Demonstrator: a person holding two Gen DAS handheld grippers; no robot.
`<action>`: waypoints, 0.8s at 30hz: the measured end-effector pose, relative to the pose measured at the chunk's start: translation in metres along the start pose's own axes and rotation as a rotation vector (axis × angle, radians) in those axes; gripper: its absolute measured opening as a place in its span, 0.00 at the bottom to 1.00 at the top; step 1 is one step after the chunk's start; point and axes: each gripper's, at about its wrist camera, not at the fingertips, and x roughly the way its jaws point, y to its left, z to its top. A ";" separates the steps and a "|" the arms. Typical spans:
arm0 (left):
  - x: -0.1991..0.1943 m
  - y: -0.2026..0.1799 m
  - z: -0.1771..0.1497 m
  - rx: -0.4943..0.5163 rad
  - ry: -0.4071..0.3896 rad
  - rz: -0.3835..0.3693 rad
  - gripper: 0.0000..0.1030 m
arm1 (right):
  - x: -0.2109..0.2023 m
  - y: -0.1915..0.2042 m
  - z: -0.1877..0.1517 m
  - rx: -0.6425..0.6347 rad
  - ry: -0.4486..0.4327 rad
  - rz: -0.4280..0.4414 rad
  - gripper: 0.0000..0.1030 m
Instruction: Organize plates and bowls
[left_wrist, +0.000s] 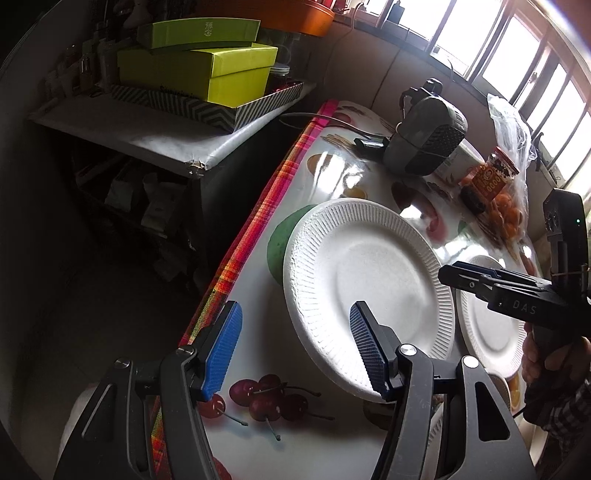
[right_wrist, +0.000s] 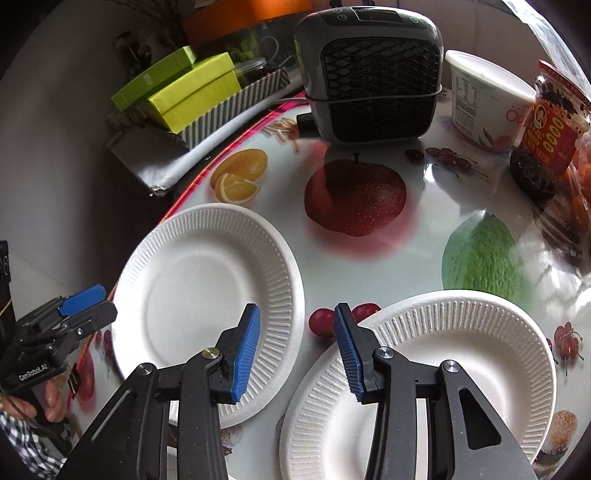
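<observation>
Two white paper plates with ribbed rims are lying side by side on a glossy fruit-print tablecloth. The left paper plate is sitting flat near the table's striped pink-and-orange edge; the right paper plate is sitting just beside it, their rims close but apart, with printed cherries showing in the gap. Both are shallow, round and matte, with smooth centres and fine radial ridges around the border.

The left gripper is angling downward over the near-left rim of the left plate, its black arms ending in ridged blue pads. Its jaws are standing apart: one pad is hanging outside the plate over the tablecloth, the other over the plate's rim, and neither is visibly pressing on it. A hand in a checked sleeve is holding its handle.

The right gripper is also pointing steeply down, over the gap between the plates. Its jaws are partly apart; the left pad is hovering over the left plate's right rim, the right pad at the right plate's left edge, gripping nothing.

Farther back, a grey fan heater with a black mesh grille is standing upright, with a white paper tub and a red-labelled jar to its right.
</observation>
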 end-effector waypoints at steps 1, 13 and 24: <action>0.001 0.000 0.000 0.001 0.005 -0.002 0.51 | 0.001 -0.001 0.000 0.004 0.004 0.004 0.36; 0.007 0.000 -0.002 -0.024 0.053 -0.042 0.30 | 0.006 -0.001 -0.002 0.017 0.022 0.024 0.22; 0.008 -0.012 -0.002 0.049 0.034 0.027 0.26 | 0.006 0.001 -0.001 0.013 0.023 0.027 0.17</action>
